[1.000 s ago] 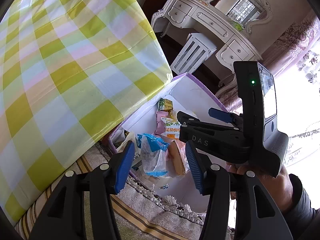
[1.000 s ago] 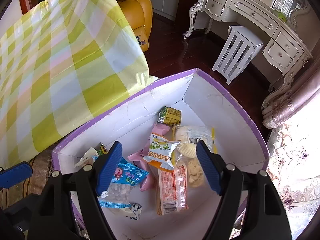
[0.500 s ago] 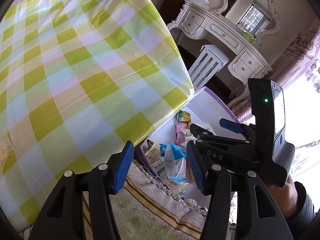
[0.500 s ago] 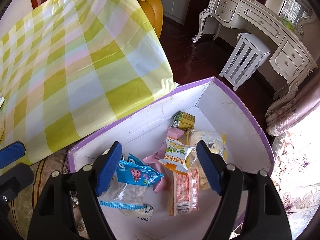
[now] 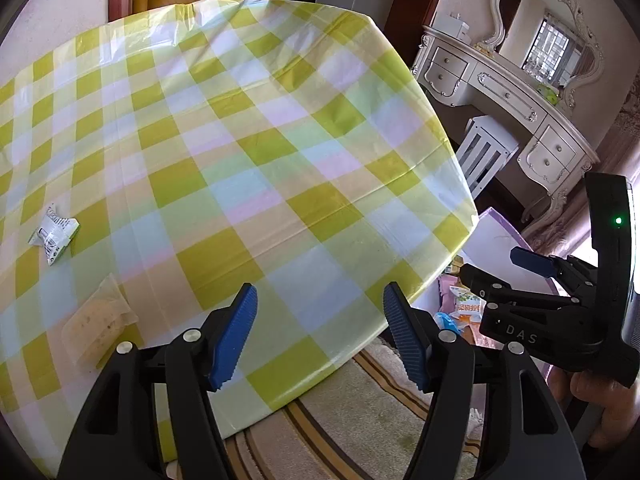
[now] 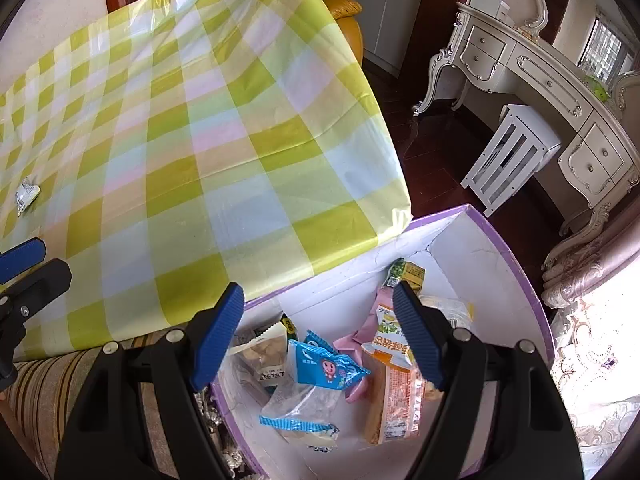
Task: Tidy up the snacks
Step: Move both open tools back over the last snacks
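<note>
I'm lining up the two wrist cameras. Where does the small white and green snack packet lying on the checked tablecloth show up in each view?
Left wrist view: the white and green snack packet lies at the far left, mid-height, on the checked tablecloth, above a pale clear-wrapped snack.
Right wrist view: the same packet sits small at the far left edge, above the left claw's blue tip.
Shared landmark: the white slatted stool by the dressing table.

Left tool (image 5: 320,336) jaws spread, empty; right tool (image 6: 318,334) likewise.
</note>
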A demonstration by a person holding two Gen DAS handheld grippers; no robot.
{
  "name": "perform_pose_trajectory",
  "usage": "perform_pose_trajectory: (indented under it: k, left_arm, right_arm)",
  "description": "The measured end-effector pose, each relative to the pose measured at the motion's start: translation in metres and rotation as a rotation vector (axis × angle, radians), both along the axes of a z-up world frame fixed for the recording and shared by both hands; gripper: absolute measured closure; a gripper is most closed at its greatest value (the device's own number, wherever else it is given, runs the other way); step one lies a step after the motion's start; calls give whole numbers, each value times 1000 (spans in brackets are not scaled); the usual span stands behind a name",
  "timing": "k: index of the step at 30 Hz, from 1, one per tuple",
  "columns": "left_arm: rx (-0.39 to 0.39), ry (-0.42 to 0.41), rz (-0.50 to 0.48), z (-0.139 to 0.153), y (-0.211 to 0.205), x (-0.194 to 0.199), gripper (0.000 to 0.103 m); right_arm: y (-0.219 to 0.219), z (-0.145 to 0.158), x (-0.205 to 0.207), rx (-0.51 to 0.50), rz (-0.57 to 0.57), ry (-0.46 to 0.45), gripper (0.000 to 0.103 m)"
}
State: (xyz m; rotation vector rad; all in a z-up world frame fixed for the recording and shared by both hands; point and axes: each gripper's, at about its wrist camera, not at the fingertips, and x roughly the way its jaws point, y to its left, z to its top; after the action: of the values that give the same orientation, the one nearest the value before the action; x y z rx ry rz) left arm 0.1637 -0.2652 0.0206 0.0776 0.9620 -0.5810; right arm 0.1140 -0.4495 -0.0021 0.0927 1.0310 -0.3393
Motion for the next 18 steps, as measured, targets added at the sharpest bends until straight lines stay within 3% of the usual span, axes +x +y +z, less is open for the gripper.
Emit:
perform_pose_trajectory:
  k: [4, 11, 18]
  left_arm:
    - [31, -16, 32, -2, 16, 9, 34]
    - [135, -82, 56, -5, 44, 26, 19]
    - [249, -117, -20, -19, 88, 48, 14]
  right_arm:
    - [11, 3, 9, 12, 29, -15, 26]
    - [31, 7, 27, 34, 81, -34, 26]
    - [56, 13, 49, 63, 149, -61, 26]
